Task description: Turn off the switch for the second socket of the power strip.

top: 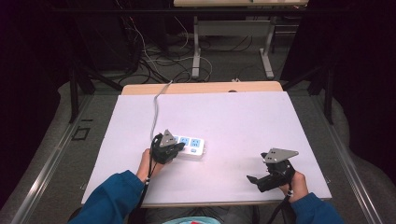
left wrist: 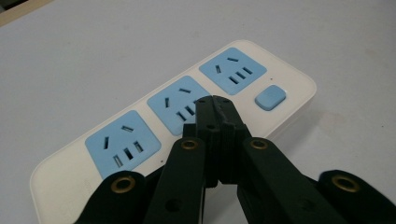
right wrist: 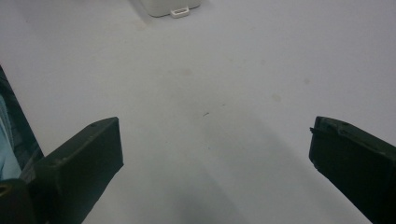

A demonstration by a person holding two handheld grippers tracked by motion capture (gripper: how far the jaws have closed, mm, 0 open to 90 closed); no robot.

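A white power strip [top: 192, 146] with three blue sockets and a blue switch [left wrist: 270, 97] lies left of the middle of the white table [top: 233, 121]. My left gripper [top: 169, 148] sits over the strip's left end, its jaws pressed together with nothing between them. In the left gripper view the closed tips [left wrist: 214, 103] hover at the middle socket [left wrist: 180, 103]. My right gripper [top: 261, 179] rests near the table's front right, jaws wide apart over bare table [right wrist: 210, 116]. The strip's end [right wrist: 170, 7] shows at the top of the right gripper view.
The strip's grey cord [top: 155, 105] runs from its left end to the table's far edge. Beyond the table, cables [top: 159, 60] lie on the floor around the legs of another table [top: 197, 51]. A person's blue sleeves [top: 112, 198] enter at the bottom.
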